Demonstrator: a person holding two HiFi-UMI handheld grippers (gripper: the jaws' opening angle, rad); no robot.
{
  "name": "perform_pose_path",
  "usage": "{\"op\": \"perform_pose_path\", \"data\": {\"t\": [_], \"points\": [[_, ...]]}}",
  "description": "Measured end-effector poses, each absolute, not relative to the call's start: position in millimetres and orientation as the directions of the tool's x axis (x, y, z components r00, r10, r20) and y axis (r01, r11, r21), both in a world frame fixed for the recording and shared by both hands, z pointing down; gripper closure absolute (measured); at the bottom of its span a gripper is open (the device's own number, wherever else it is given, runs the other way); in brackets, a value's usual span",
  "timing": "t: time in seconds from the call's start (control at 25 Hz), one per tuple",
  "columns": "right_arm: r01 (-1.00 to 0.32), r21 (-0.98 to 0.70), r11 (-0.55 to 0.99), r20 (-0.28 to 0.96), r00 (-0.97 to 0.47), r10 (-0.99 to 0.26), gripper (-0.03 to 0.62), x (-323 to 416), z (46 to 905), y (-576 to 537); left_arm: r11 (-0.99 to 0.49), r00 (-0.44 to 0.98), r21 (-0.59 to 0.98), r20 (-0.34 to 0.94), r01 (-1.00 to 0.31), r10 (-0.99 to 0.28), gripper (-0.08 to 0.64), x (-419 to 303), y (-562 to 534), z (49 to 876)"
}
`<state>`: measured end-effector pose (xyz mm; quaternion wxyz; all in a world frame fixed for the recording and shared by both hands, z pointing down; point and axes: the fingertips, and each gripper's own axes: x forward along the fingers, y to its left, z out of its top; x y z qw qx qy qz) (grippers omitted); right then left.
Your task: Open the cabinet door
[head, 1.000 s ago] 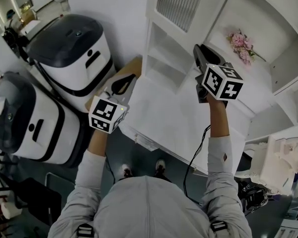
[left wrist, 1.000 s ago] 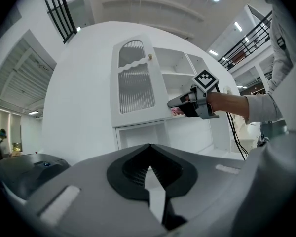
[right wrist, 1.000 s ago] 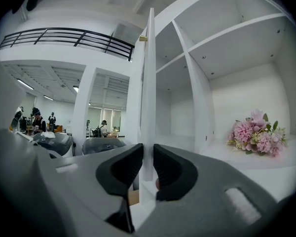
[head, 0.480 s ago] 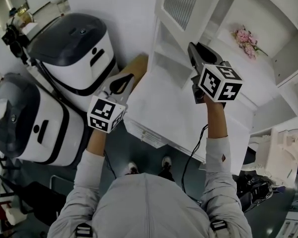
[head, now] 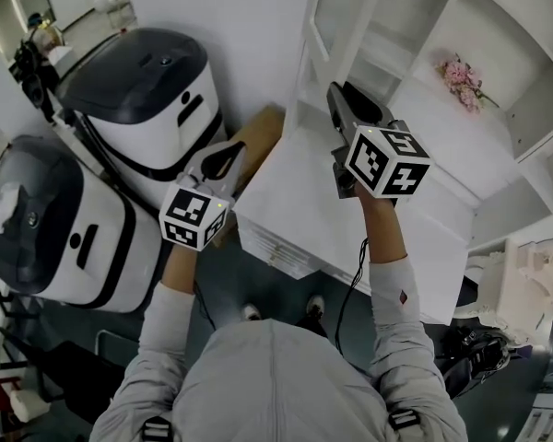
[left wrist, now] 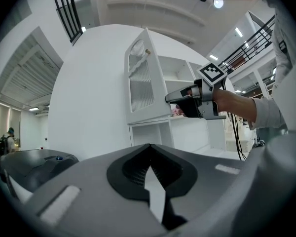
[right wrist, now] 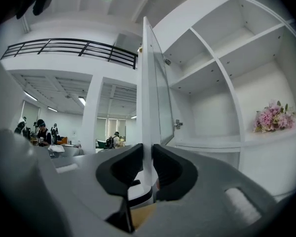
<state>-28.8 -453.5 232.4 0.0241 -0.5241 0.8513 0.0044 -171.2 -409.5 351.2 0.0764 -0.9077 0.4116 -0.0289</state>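
Observation:
The white cabinet door with a ribbed glass pane stands swung out from the shelf unit. In the right gripper view I see the door edge-on, and my right gripper is shut on its lower edge. The head view shows that right gripper reaching level at the door's bottom corner. My left gripper hovers to the left over a brown board, apart from the cabinet. Its jaws are shut with nothing in them. From the left gripper view, the door and the right gripper show ahead.
Two white machines with dark lids stand at the left by the wall. A white counter runs below the open shelves. Pink flowers lie on a shelf to the right. People sit far off.
The door has swung further out to the left with my right gripper on it. My left gripper has drifted slightly, still shut and apart from the cabinet.

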Motion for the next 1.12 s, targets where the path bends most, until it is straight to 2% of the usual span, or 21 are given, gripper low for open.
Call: {"op": "perform_pose_path", "data": {"t": [0.56, 0.8, 1.04, 1.08, 1.12], "points": [[-0.822, -0.032, 0.568, -0.077, -0.565, -0.822, 0.538, -112, 233, -462, -0.588, 0.596, -0.134, -0.031, -0.798, -0.802, 0.543, -213, -400, 357], [-0.784, 0.033, 0.620, -0.073, -0.620, -0.781, 0.591, -156, 235, -480, -0.572, 0.579, -0.135, -0.020, -0.809, -0.815, 0.541, -224, -396, 359], [-0.724, 0.006, 0.689, -0.038, -0.689, -0.724, 0.575, -177, 243, -500, -0.571, 0.575, -0.120, -0.003, -0.812, -0.818, 0.541, -228, -395, 369], [-0.720, -0.002, 0.694, -0.037, -0.693, -0.720, 0.541, -177, 244, -501, -0.571, 0.575, -0.118, 0.000, -0.812, -0.818, 0.541, -229, -395, 370], [-0.718, -0.008, 0.696, -0.034, -0.695, -0.718, 0.534, -177, 247, -501, -0.571, 0.575, -0.118, 0.001, -0.812, -0.818, 0.541, -230, -395, 371]]}}
